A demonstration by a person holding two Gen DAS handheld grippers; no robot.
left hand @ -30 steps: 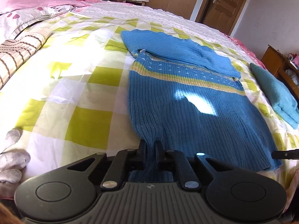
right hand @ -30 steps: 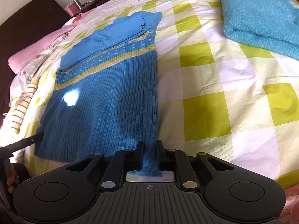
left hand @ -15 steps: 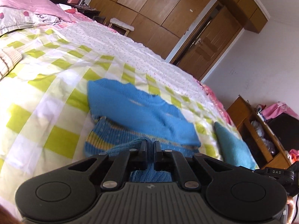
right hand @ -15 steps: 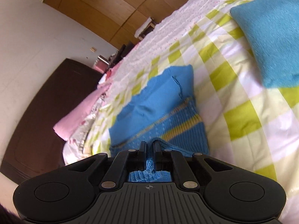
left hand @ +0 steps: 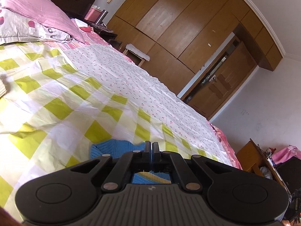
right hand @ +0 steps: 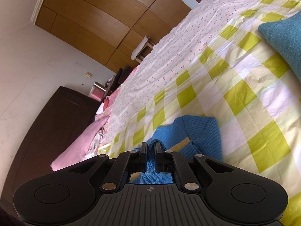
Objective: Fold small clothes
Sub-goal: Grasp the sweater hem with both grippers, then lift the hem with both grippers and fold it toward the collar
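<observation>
A: Left gripper (left hand: 151,144), how's it look?

B: Black jaws squeezed nearly together, w/ only a thin slit between. The blue knitted sweater with a yellow stripe (left hand: 111,147) sits right at the tips and shows under the fingers too. It's pinching the knit, but the bit in the slit is too thin to see well.

A: And the right gripper (right hand: 151,146)?

B: Also nearly closed. Here it's easy to see: a ridge of blue knit comes up between the two fingers, so it's got hold of the sweater.

A: Where's the rest of the sweater?

B: Close to the tips, lying bunched on the bed. In the right view a ribbed part w/ the yellow stripe spreads out to the right of the fingers. Most of it hides behind the gripper bodies.

A: What's the bed like?

B: Bed cover with lime green and white squares (left hand: 62,109), a bit crinkly. Further away it turns into a white sheet with tiny pink dots (left hand: 135,86). A folded teal fuzzy cloth (right hand: 284,37) lies on the squares, well apart from the sweater.

A: And the room?

B: Pink pillow (left hand: 37,9) at the head end, next to a dark wood headboard (right hand: 50,131). Big brown wood wardrobe (left hand: 178,28) on the far wall, brown door (left hand: 216,90) beside it, white walls. Small stool w/ a white cushion (left hand: 138,53) by the bed. Wood shelf w/ stuff (left hand: 257,160) on the right of the left view.
</observation>
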